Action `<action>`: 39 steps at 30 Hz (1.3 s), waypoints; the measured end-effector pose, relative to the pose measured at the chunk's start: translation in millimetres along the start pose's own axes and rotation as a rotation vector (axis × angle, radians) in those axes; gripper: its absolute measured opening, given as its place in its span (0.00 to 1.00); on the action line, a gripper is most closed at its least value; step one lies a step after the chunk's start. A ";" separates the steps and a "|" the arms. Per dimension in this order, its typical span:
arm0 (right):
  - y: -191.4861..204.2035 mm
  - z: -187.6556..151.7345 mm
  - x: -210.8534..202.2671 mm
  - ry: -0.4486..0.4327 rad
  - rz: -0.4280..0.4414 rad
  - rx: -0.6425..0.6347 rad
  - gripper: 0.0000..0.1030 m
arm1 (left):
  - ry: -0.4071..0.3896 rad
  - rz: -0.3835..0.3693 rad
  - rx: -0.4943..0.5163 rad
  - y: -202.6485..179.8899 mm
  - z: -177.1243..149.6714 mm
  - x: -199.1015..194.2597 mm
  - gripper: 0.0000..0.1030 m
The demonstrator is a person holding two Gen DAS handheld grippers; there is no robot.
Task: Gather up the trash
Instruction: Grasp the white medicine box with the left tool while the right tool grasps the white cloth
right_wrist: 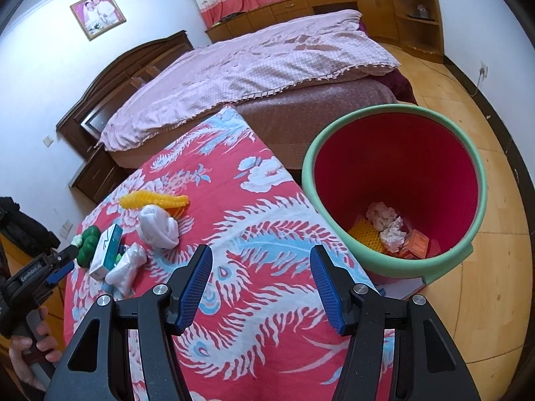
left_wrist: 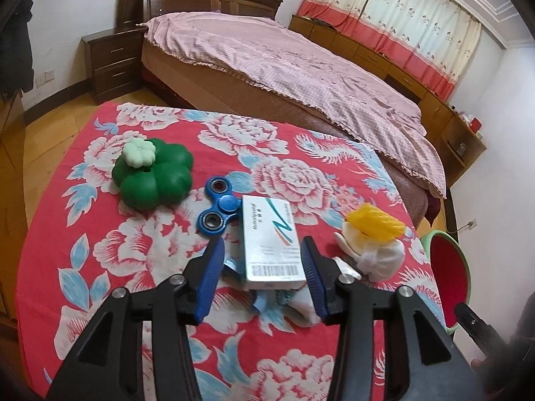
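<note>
The left gripper [left_wrist: 262,254] straddles the medicine box [left_wrist: 272,244] without touching it, jaws apart; crumpled plastic [left_wrist: 302,304] beneath is half hidden. The right gripper [right_wrist: 260,269] gapes empty.

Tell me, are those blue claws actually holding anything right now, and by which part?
Nothing is held. The left gripper straddles the medicine box with its fingers clear of the sides; the right gripper is open over bare cloth.

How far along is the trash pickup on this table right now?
Partly done: crumpled tissues already lie in the bin. In hand: nothing; the left gripper stands open around the medicine box, the right gripper is empty. Left: the box, white wrapper.
</note>
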State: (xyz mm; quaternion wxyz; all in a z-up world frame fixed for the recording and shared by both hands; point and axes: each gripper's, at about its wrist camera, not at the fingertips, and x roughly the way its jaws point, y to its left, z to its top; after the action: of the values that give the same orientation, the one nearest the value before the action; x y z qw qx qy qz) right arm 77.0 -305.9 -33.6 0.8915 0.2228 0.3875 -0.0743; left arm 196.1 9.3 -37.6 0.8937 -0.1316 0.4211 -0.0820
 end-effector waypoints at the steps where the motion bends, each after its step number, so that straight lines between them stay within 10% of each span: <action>1: 1.9 0.8 0.7 -0.002 -0.003 -0.005 0.61 | 0.002 0.000 -0.003 1.4 0.6 2.2 0.48; 23: 37.8 10.6 34.6 0.043 0.005 -0.086 0.61 | 0.115 -0.020 0.045 -11.1 -5.0 59.5 0.51; 39: 88.2 11.0 68.9 0.088 0.032 -0.184 0.61 | 0.042 -0.123 -0.008 3.0 -5.3 54.6 0.50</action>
State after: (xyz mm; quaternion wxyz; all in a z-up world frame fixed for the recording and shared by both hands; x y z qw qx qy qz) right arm 158.5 -229.7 -46.9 0.8913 0.1492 0.4278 -0.0142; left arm 226.6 -2.8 -81.7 0.8774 -0.1591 0.4312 -0.1377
